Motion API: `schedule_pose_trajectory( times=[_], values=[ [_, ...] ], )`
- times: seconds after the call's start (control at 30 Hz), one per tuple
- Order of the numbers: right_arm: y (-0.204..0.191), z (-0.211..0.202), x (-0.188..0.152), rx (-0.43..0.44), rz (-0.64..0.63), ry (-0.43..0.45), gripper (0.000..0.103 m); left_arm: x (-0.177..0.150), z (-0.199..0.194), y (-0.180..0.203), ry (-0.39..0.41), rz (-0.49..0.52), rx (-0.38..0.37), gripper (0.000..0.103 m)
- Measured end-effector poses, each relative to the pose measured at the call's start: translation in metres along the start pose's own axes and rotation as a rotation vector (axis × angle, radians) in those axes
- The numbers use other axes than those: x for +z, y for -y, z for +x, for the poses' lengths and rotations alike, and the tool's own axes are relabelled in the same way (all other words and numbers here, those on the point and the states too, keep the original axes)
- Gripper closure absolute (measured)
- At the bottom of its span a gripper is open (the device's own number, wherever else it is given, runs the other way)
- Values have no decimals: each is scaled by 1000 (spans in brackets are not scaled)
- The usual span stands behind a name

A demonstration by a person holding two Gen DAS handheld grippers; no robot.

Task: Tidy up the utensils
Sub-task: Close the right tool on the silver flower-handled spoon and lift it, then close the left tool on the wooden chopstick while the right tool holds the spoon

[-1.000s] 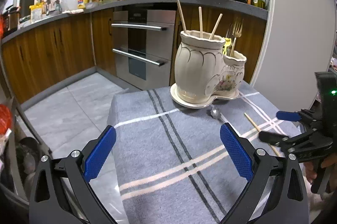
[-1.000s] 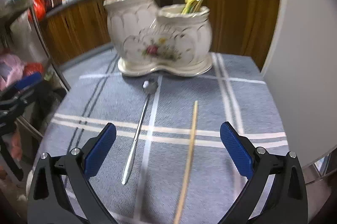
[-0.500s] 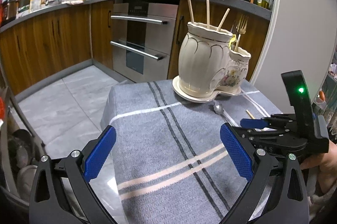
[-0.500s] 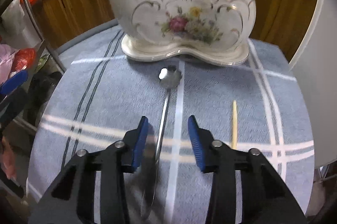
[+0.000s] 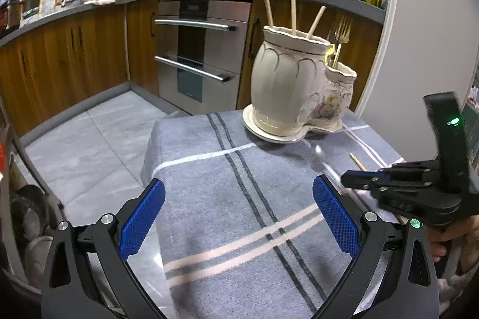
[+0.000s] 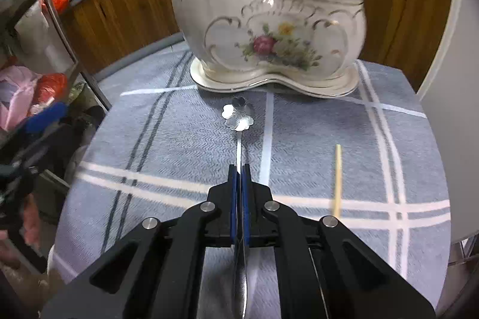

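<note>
A cream double-pot ceramic holder (image 6: 269, 31) stands at the far side of the table; its tall pot (image 5: 284, 79) holds wooden chopsticks, its small pot forks. My right gripper (image 6: 239, 169) is shut on the handle of a metal spoon (image 6: 238, 115), whose flower-shaped end points at the holder. A loose wooden chopstick (image 6: 337, 178) lies to its right. My left gripper (image 5: 238, 217) is open and empty above the near left of the table. The right gripper also shows in the left wrist view (image 5: 347, 178).
The table has a grey striped cloth (image 5: 239, 184). A white wall (image 6: 449, 79) stands at its right. Kitchen cabinets and an oven (image 5: 194, 55) lie beyond. A rack with bags (image 6: 33, 79) stands on the left.
My right gripper has moved in toward the holder and closed from wide open onto the spoon handle. The left gripper has stayed open, shifting slightly.
</note>
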State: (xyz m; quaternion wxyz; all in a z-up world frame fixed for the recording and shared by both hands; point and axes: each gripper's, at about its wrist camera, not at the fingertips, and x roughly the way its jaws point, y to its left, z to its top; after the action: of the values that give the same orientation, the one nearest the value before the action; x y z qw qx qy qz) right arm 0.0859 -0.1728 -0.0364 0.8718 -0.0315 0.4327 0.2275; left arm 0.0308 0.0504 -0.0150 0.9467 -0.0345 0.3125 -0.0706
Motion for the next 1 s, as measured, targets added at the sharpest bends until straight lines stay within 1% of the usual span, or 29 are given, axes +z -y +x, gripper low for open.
schedule_pose_trajectory(
  times=[0.17,0.27,0.33,0.43,0.53,0.67,0.87,0.9,0.93,0.97,1.0],
  values=[
    [14,-38,-1,22,6,56,100,1,6,17,-27,25,-10,5],
    [31,-61,-4,9,8,88,100,1,11,36,-62,52,-28,5],
    [41,-68,-8,-6,23,100,100,0,14,51,-81,68,-47,5],
    [54,-74,-17,-30,40,112,100,-3,25,83,-127,105,-70,5],
    [64,-75,-23,-49,57,114,100,-10,37,113,-176,139,-73,5],
    [80,-80,-32,-61,77,119,100,-14,52,143,-235,152,-95,6],
    [102,-90,-46,-81,95,140,100,-13,67,178,-272,180,-102,8],
    [105,-92,-48,-82,100,141,100,-14,69,182,-275,182,-99,9],
    [109,-93,-51,-83,109,141,100,-14,72,186,-280,185,-97,14],
    [112,-94,-53,-83,115,141,100,-15,75,191,-288,190,-91,21],
    [115,-94,-55,-83,122,141,100,-15,77,193,-296,194,-87,23]
  ],
)
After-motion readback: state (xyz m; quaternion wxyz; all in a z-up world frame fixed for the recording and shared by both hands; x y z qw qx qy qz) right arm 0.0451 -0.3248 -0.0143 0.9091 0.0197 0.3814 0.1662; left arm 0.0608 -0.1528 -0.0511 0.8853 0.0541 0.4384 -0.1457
